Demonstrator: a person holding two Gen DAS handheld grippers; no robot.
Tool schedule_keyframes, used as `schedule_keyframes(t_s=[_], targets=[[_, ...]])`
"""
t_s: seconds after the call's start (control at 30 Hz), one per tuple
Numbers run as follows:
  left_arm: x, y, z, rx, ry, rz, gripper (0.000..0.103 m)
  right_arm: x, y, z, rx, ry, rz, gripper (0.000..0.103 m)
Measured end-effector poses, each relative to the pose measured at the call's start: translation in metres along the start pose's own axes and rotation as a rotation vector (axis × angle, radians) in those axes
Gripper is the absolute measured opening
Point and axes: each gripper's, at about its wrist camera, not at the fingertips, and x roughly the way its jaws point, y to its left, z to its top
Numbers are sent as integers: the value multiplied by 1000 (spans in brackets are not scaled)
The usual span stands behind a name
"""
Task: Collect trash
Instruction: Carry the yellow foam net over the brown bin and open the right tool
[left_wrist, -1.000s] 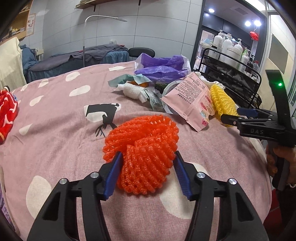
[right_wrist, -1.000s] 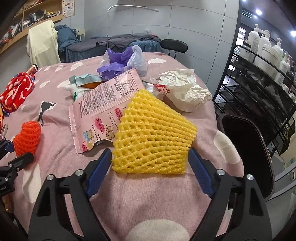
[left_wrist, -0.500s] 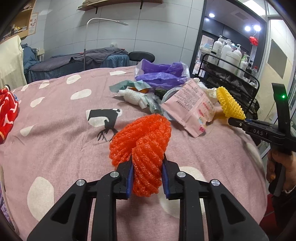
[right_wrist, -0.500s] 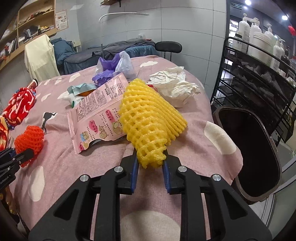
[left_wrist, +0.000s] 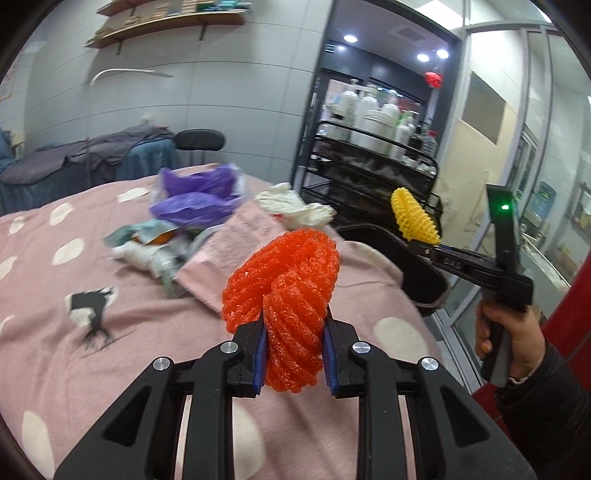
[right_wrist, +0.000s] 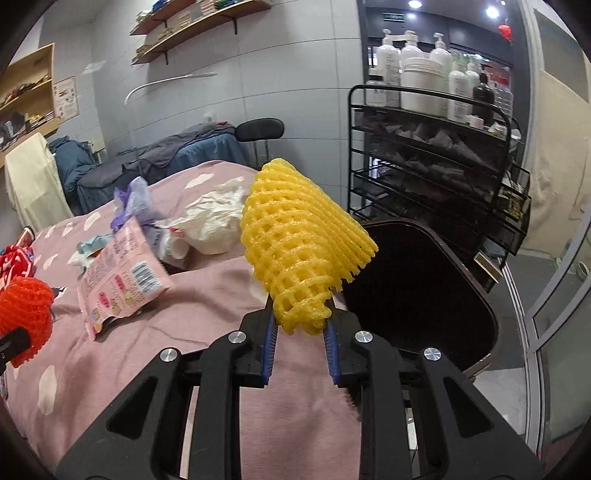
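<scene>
While each gripper's fingers clamp one foam net — orange net (left_wrist: 284, 295) left, yellow net (right_wrist: 299, 243) right.

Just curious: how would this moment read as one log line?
left claw: orange foam net | right claw: yellow foam net | black bin: open
</scene>
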Motion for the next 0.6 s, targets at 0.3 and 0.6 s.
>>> schedule_keyframes(t_s=[0.3, 0.6], targets=[[29, -42, 21, 88, 15, -111, 24, 64, -78, 2, 126, 100, -136, 23], [44, -66, 31, 113, 51, -168, 24, 112, -107, -11, 175, 206, -155, 37]])
